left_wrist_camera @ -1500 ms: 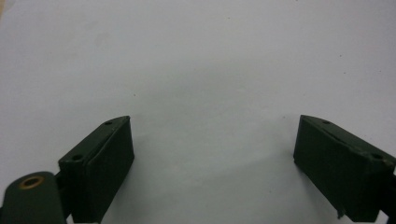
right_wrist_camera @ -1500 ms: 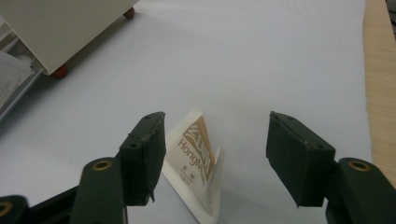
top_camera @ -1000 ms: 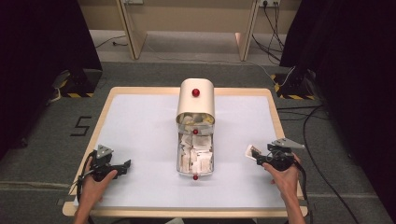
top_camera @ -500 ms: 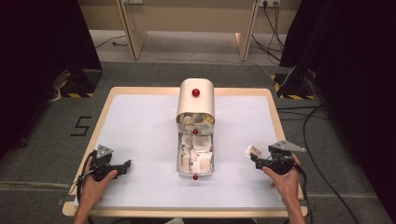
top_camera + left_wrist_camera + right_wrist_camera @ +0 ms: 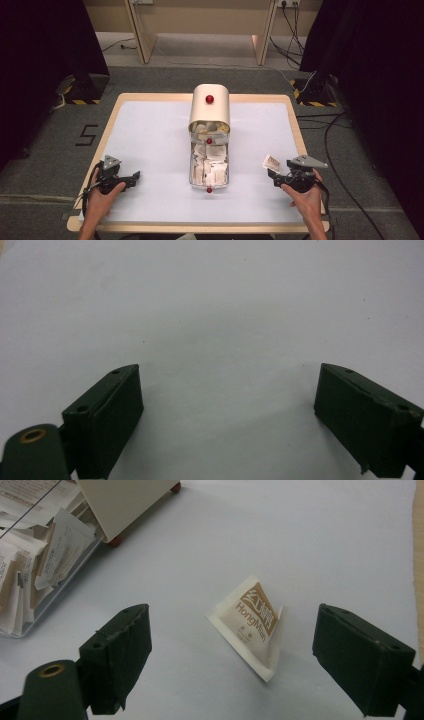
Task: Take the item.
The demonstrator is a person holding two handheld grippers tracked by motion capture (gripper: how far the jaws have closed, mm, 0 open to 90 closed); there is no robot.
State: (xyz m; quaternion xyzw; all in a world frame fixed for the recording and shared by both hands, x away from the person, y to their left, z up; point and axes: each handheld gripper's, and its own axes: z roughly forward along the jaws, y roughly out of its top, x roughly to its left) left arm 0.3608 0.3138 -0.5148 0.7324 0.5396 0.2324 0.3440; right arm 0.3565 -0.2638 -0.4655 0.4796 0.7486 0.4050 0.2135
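Sachet sits on the white worktop just ahead of the right tongs, between the two spread jaws but touching neither. It's a small paper packet with brown print, and one edge stands up off the surface rather than lying flat. My guess is it weighs next to nothing and is soft and crinkly, so it would skid or fold if nudged — better to pinch that raised edge or close across the middle, gently. The left tongs are also spread wide, over bare worktop with nothing between them. Farther out, between both tongs, there's a clear tray full of similar packets, sliding out of a cream box with a red knob.
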